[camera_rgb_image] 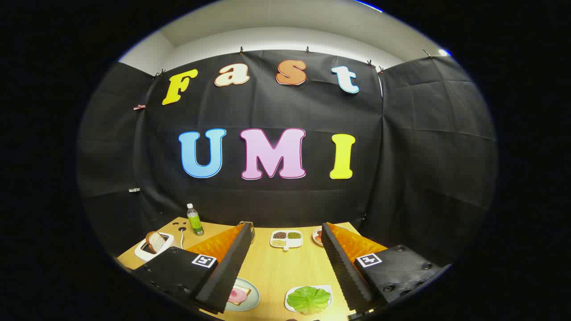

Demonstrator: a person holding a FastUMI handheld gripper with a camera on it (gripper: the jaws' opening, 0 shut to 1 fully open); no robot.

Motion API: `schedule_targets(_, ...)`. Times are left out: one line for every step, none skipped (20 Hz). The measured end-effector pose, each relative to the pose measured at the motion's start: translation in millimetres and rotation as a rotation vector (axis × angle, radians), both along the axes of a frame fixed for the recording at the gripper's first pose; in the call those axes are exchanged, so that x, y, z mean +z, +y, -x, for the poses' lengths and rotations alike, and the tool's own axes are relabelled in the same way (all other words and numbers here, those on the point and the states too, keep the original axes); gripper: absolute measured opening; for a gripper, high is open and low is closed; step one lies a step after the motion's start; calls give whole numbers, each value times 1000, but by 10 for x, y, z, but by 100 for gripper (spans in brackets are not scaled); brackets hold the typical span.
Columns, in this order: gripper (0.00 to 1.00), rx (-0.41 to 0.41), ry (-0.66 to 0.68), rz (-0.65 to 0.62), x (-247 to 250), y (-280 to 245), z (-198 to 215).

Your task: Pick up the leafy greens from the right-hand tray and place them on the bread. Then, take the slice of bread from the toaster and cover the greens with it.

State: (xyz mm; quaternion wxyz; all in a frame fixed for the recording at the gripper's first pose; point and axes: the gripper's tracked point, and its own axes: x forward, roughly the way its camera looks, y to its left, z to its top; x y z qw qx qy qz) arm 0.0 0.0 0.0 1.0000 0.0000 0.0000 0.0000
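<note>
My gripper hangs above the wooden table with its fingers spread wide and nothing between them. The leafy greens lie on a white tray close below, between the fingers and nearer the right one. A grey plate with bread and a pink slice of ham sits beside the left finger, partly hidden by it. A white toaster with a slice of bread standing in its slot is far off to the left, beyond the left finger.
A small bottle with a green label stands at the table's back left. A white divided dish of grains sits at the back centre, and a plate peeks out behind the right finger. Black cloth walls close in the table.
</note>
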Motion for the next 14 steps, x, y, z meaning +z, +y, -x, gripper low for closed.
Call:
schedule_targets(97,1,-1,0,2,-40,9)
schedule_targets(97,6,-1,-1,1,-63,13)
schedule_targets(97,10,0,-3,-3,-81,21)
schedule_targets(97,15,-1,-5,-1,-93,28)
schedule_targets(97,19,0,-6,-6,-111,34)
schedule_targets(97,24,3,-5,-19,-118,41)
schedule_targets(97,28,4,-4,-18,-127,50)
schedule_targets(98,31,1,-4,-11,-141,59)
schedule_targets(97,34,1,-5,-11,-144,70)
schedule_targets(97,37,2,-5,-20,-153,78)
schedule_targets(97,39,3,-5,-20,-160,82)
schedule_targets(97,42,6,-7,-28,-164,93)
schedule_targets(97,44,7,-9,-30,-166,106)
schedule_targets(97,47,9,-9,-39,-179,110)
